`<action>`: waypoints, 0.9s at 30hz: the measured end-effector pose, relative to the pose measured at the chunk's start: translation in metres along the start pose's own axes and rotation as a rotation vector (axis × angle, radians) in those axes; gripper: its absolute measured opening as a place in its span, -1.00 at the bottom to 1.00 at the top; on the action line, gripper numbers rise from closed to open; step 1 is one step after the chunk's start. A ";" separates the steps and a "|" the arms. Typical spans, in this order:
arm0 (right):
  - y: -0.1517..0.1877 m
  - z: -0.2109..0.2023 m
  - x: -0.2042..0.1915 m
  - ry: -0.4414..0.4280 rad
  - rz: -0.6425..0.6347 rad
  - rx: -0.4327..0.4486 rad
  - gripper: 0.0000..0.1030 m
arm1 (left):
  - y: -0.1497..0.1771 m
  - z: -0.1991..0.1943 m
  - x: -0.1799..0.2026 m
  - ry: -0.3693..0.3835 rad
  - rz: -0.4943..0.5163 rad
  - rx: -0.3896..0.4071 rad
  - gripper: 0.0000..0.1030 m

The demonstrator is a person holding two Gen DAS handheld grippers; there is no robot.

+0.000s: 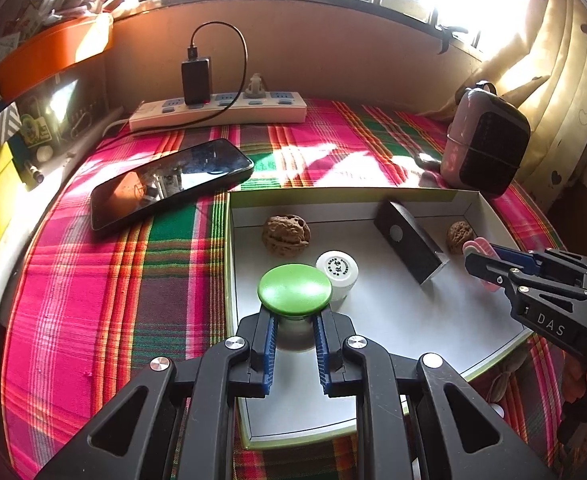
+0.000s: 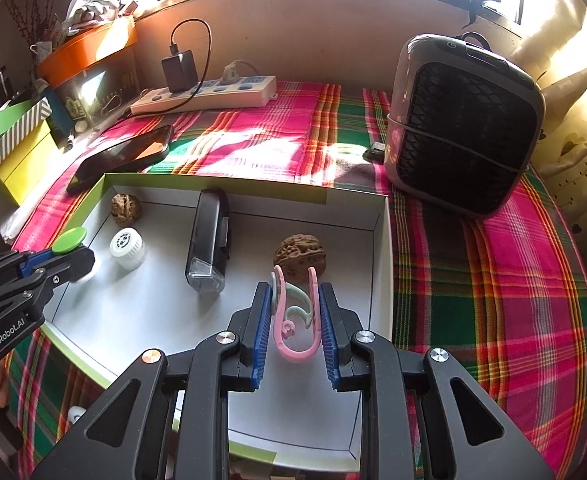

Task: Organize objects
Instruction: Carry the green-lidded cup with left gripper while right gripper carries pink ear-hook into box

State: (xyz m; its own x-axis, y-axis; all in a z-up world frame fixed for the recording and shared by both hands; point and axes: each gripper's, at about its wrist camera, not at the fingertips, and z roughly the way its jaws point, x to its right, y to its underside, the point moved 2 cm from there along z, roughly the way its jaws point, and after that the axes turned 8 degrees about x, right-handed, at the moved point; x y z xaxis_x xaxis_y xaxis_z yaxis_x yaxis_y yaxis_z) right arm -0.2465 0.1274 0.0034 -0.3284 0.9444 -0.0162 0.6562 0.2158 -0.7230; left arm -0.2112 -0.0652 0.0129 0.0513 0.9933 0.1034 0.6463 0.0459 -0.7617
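A shallow white box (image 1: 413, 332) (image 2: 141, 320) with a green rim lies on the plaid cloth. Over its near left part, my left gripper (image 1: 295, 320) (image 2: 73, 256) is shut on a green-capped jar (image 1: 294, 289) (image 2: 69, 240), gripped below the cap. My right gripper (image 2: 295, 300) (image 1: 479, 258) is shut on pink and pale green plastic hooks (image 2: 295, 316) (image 1: 479, 246), held above the box's right side. Inside the box rest two walnuts (image 1: 286, 235) (image 1: 460, 237) (image 2: 300, 257) (image 2: 125, 209), a small white-lidded jar (image 1: 337, 272) (image 2: 127, 248) and a black stapler-like device (image 1: 409, 246) (image 2: 209, 240).
A black phone (image 1: 169, 182) (image 2: 121, 156) lies left of the box. A white power strip (image 1: 217, 110) (image 2: 205, 96) with a black charger runs along the back wall. A grey and black fan unit (image 1: 485, 144) (image 2: 461, 128) stands at the right. Cartons and an orange bin (image 1: 49, 56) crowd the left.
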 end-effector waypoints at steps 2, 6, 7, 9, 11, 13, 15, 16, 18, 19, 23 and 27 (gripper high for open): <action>0.000 0.002 -0.001 0.009 -0.007 0.004 -0.53 | 0.000 0.001 0.000 -0.001 0.002 0.000 -0.70; 0.000 0.005 0.000 0.010 -0.004 0.005 -0.53 | -0.002 0.003 0.001 -0.005 0.011 0.006 -0.70; 0.000 0.006 0.000 0.011 -0.005 0.006 -0.53 | -0.002 0.004 0.001 -0.006 0.010 0.008 -0.70; 0.000 0.007 0.000 0.012 -0.009 0.007 -0.53 | -0.003 0.005 0.001 -0.004 0.005 0.010 -0.70; 0.000 0.007 -0.001 0.016 -0.012 0.011 -0.53 | -0.003 0.006 0.002 0.002 0.009 0.010 -0.70; 0.000 0.007 -0.002 0.018 -0.013 0.014 -0.53 | -0.003 0.006 0.003 0.002 0.014 0.009 -0.70; 0.000 0.007 -0.002 0.015 -0.011 0.017 -0.53 | -0.003 0.006 0.004 0.004 0.019 0.008 -0.70; 0.000 0.007 -0.002 0.016 -0.011 0.017 -0.53 | -0.003 0.006 0.004 0.003 0.019 0.008 -0.70; 0.001 0.007 -0.002 0.016 -0.010 0.020 -0.53 | -0.003 0.007 0.004 0.010 0.014 0.007 -0.70; 0.001 0.007 -0.002 0.016 -0.010 0.020 -0.53 | -0.002 0.007 0.004 0.012 0.014 0.006 -0.70; 0.001 0.007 -0.003 0.014 -0.010 0.019 -0.53 | -0.001 0.008 0.006 0.020 0.017 -0.002 -0.70; 0.001 0.007 -0.003 0.013 -0.010 0.018 -0.53 | 0.000 0.009 0.007 0.023 0.021 -0.011 -0.69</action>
State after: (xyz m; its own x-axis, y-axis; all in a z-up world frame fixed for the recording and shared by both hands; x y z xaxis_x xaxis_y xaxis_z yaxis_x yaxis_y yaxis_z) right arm -0.2497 0.1232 -0.0025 -0.3265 0.9452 0.0000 0.6401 0.2211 -0.7358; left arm -0.2179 -0.0577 0.0076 0.0827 0.9913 0.1021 0.6534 0.0234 -0.7566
